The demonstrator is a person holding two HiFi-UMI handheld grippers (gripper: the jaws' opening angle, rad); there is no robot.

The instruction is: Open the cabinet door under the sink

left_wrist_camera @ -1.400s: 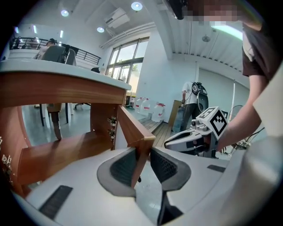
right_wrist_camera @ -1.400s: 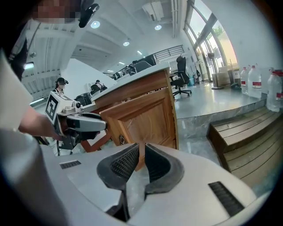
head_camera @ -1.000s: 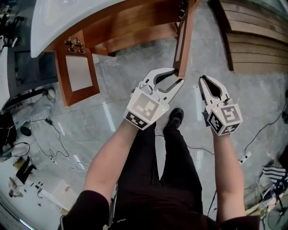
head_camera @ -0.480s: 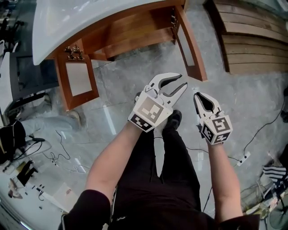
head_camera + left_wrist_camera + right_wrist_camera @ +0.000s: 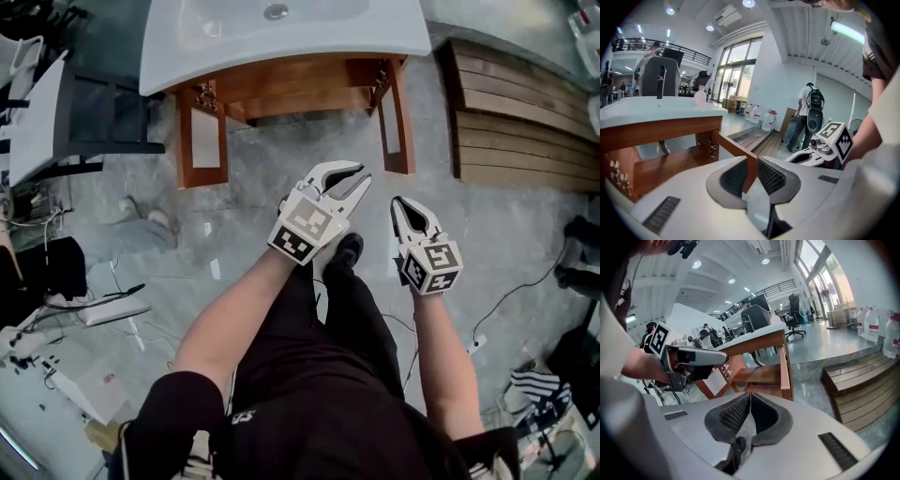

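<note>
A white sink (image 5: 281, 37) tops a brown wooden cabinet (image 5: 300, 89). Both doors stand swung out, the left door (image 5: 202, 136) and the right door (image 5: 398, 117). My left gripper (image 5: 362, 174) hangs over the floor, short of the right door and touching nothing. Its jaws have just been closing, and a narrow empty gap is left between them. In the left gripper view the right door's edge (image 5: 733, 145) shows beyond my left gripper (image 5: 752, 161). My right gripper (image 5: 401, 202) is beside it; its jaws have just been closing and now meet, empty (image 5: 750, 397).
Wooden plank steps (image 5: 520, 112) lie right of the cabinet. A dark chair and a table (image 5: 84, 122) stand to the left. Cables and clutter (image 5: 103, 309) cover the floor at the left. The person's legs and shoe (image 5: 349, 248) are below the grippers. A person with a backpack (image 5: 811, 112) stands far off.
The left gripper has come off the right door's lower edge, and that door now stands swung out. Both grippers have drawn back and risen. The left jaws have narrowed and the right jaws have shut.
</note>
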